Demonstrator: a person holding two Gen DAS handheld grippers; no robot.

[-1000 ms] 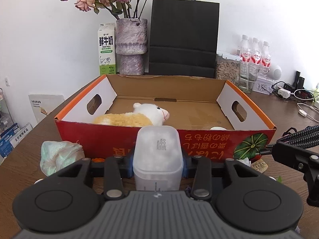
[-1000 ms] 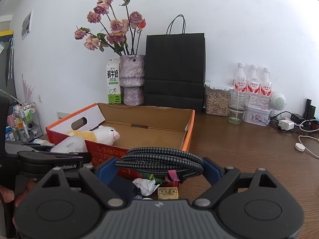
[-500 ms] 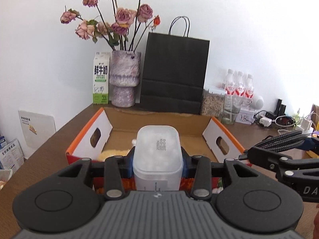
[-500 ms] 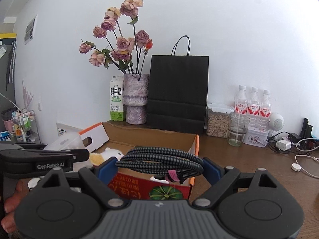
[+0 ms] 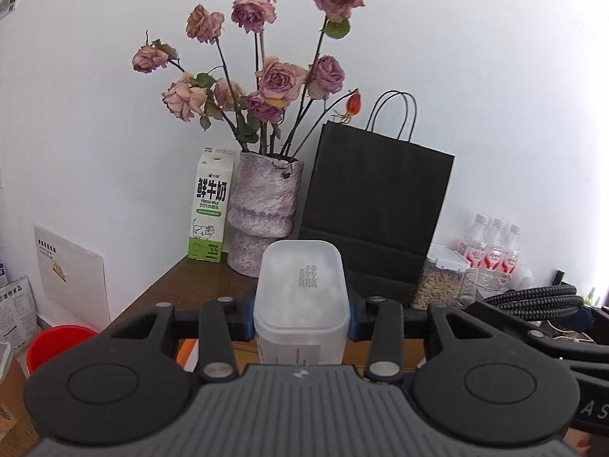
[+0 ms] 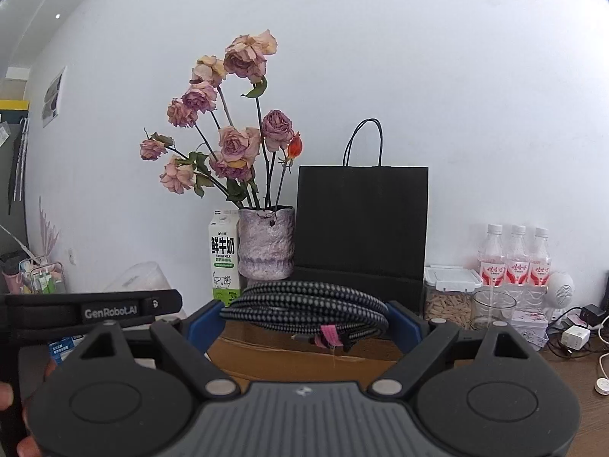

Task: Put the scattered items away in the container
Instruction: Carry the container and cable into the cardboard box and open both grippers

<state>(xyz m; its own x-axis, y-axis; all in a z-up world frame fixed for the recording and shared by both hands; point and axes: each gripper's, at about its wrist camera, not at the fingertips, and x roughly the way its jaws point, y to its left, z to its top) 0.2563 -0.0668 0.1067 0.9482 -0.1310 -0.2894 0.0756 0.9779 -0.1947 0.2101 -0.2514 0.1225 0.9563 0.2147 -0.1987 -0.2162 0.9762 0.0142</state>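
Left claw (image 5: 300, 321): clenching the frosted plastic tub (image 5: 300, 297) by its sides, carrying it high in front of the vase (image 5: 264, 198).
Right claw (image 6: 304, 321): gripping the coiled braided cable (image 6: 304, 308) across the coil.
Container: the cardboard box (image 6: 304, 350) is showing only as a strip below both claws (interior hidden).
Doing it well: I'd be lowering each load level over the box, then letting go low, hands apart.

Home or office desk: vase of roses (image 5: 262, 198), milk carton (image 5: 210, 205), chargers (image 6: 574, 335).
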